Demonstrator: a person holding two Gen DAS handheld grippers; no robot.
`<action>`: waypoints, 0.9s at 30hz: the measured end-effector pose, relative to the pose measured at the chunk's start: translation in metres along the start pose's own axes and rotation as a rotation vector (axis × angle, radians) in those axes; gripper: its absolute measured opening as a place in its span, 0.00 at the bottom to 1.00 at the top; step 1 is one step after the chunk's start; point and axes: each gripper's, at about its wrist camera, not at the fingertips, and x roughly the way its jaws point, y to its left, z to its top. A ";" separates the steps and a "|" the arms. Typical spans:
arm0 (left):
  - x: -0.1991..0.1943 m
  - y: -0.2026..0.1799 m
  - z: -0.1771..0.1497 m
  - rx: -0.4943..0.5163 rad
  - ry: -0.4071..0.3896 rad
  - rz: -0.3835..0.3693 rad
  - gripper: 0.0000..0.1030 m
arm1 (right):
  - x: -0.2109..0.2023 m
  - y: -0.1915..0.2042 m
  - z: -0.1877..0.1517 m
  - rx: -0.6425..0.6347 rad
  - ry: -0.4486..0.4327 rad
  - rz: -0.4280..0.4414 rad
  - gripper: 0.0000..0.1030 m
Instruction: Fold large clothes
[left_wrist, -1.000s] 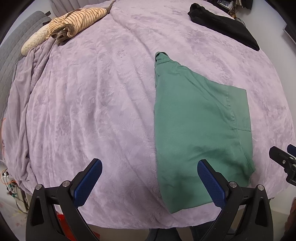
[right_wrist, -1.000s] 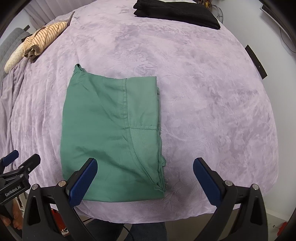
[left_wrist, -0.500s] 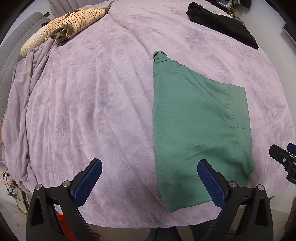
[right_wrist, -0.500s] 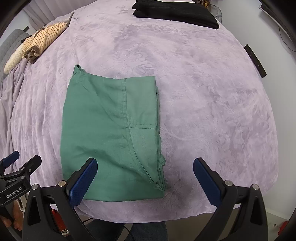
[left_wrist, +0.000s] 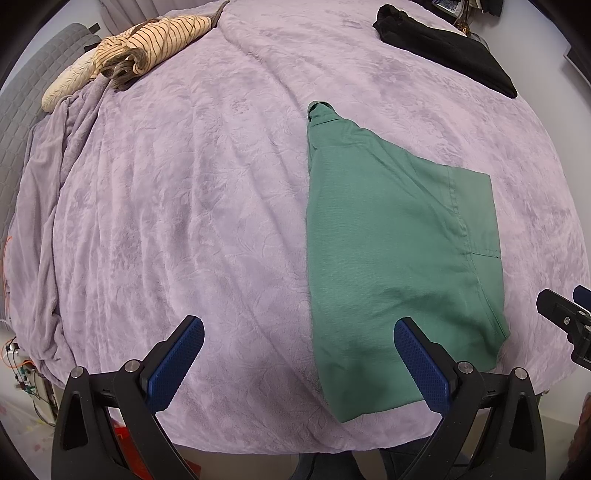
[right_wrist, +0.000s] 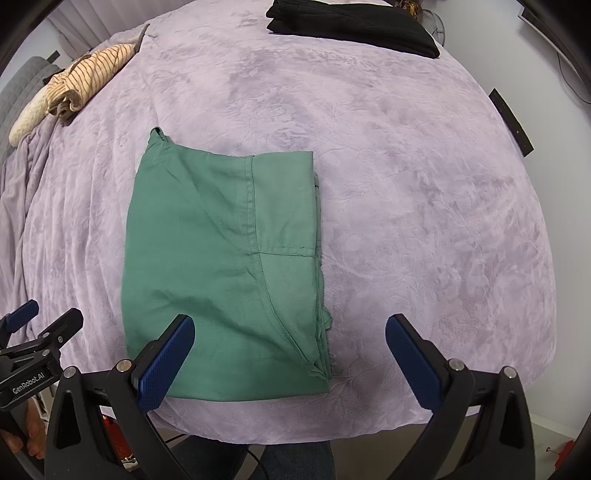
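Note:
A green garment (left_wrist: 391, 251) lies folded flat on the lilac bedspread (left_wrist: 192, 206), near the bed's front edge; it also shows in the right wrist view (right_wrist: 221, 266). My left gripper (left_wrist: 295, 363) is open and empty, held above the front edge, its right finger over the garment's near left part. My right gripper (right_wrist: 290, 363) is open and empty, held above the garment's near right corner. The left gripper's tip shows at the left in the right wrist view (right_wrist: 40, 332).
A folded black garment (right_wrist: 354, 22) lies at the far right of the bed. A striped beige garment (left_wrist: 147, 44) lies bunched at the far left, next to a grey headboard (left_wrist: 22, 122). The bedspread (right_wrist: 424, 184) hangs over the front edge.
Both grippers have stayed open and nearly still. The green garment has not moved.

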 end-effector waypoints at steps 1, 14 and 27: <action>0.000 0.000 0.000 0.000 0.000 0.001 1.00 | 0.000 0.000 0.000 0.000 -0.001 0.000 1.00; 0.000 0.000 0.000 0.001 0.001 0.001 1.00 | 0.000 0.003 -0.005 0.003 0.002 0.002 1.00; 0.000 -0.001 0.000 -0.002 0.000 0.001 1.00 | 0.000 0.005 -0.006 0.001 0.002 0.005 1.00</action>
